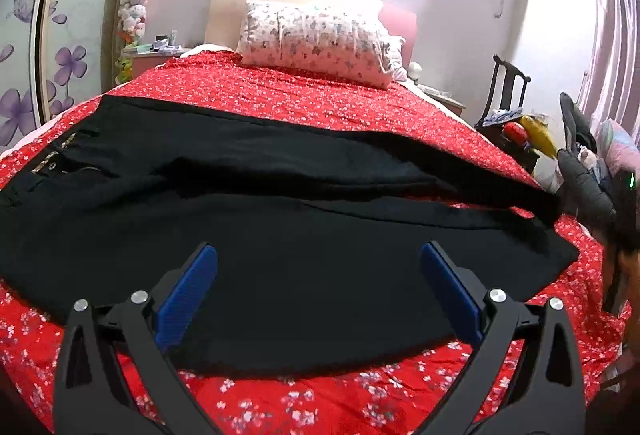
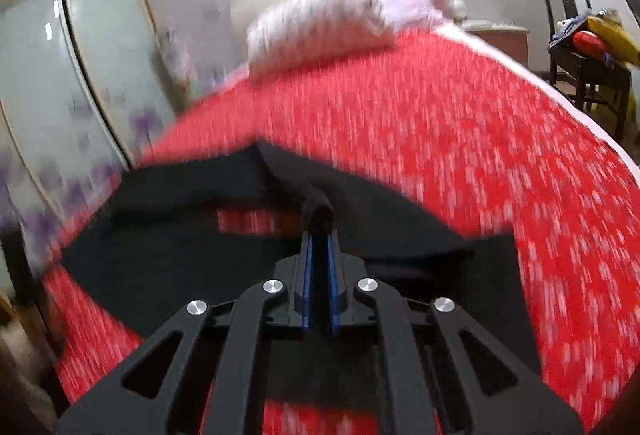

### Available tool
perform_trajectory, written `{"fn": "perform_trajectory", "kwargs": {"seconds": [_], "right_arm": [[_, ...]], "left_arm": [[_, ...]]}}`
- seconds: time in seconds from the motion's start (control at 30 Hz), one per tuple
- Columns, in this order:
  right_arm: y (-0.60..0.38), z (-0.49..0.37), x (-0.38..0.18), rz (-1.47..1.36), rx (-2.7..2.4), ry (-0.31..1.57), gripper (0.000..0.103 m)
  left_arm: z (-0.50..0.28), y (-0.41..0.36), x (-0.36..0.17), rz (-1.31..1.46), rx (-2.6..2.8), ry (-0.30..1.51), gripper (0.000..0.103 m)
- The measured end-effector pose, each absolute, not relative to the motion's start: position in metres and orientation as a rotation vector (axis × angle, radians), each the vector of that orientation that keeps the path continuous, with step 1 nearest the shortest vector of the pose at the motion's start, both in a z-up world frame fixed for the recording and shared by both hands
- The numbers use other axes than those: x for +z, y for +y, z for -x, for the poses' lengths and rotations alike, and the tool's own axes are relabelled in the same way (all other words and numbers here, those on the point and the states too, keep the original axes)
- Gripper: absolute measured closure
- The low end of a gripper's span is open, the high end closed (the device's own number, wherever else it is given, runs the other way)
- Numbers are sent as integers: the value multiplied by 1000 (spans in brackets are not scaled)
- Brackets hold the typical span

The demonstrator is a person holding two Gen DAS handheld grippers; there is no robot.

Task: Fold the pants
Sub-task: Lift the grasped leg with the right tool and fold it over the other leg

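Note:
Black pants [image 1: 280,227] lie spread across the red flowered bedspread [image 1: 320,103], waistband at the left, legs running right. My left gripper [image 1: 318,255] is open and empty, its blue pads just above the near leg's cloth. In the right wrist view, my right gripper [image 2: 319,231] is shut on a bunched fold of the pants [image 2: 318,205] and holds it lifted above the bedspread [image 2: 440,123]. That view is motion-blurred. The rest of the pants [image 2: 192,255] lies below and to the left.
A flowered pillow [image 1: 316,35] sits at the head of the bed. A dark chair [image 1: 508,91] piled with things stands at the right of the bed. A wardrobe with purple flowers [image 1: 60,63] stands at the left. A dark padded jacket [image 1: 584,179] hangs at the right edge.

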State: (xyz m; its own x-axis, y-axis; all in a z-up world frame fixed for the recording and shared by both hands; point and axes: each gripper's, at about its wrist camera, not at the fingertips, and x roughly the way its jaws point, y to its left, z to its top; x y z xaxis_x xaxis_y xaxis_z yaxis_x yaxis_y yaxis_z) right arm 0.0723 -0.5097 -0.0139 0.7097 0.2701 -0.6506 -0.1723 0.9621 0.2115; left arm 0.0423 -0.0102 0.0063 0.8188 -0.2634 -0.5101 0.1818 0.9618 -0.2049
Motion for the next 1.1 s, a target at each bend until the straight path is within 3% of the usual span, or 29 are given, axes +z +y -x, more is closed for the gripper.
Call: {"fn": "perform_trajectory", "kwargs": {"seconds": [0.2,0.37,0.43,0.47,0.5,0.67,0.93,1.1], "right_arm": [[-478,-49,-36,26,143,978,96],[-492,-32,-13,-302,69,988,96],[-495,-29,-8,-544,97,940,77],[-492,-30,-7,-640,113,912,56],[-488,-31,-8,-714,126,879,53],[-474,-50,-39,-1087,38,775,57],[-470,-71,-79,-1269,-173,697,57],[-481,-61,-84,-1272,-244,582,64]], "left_arm": [[-38,6,15,226,-247,576,2],[-36,28,16,299,-176,579,2],[-34,37,16,326,-128,553,2],[-33,41,16,340,-110,551,2],[-33,46,17,358,-115,565,2],[-40,59,14,399,-168,625,2],[-43,61,7,378,-190,633,2],[-46,63,3,389,-194,644,2]]}}
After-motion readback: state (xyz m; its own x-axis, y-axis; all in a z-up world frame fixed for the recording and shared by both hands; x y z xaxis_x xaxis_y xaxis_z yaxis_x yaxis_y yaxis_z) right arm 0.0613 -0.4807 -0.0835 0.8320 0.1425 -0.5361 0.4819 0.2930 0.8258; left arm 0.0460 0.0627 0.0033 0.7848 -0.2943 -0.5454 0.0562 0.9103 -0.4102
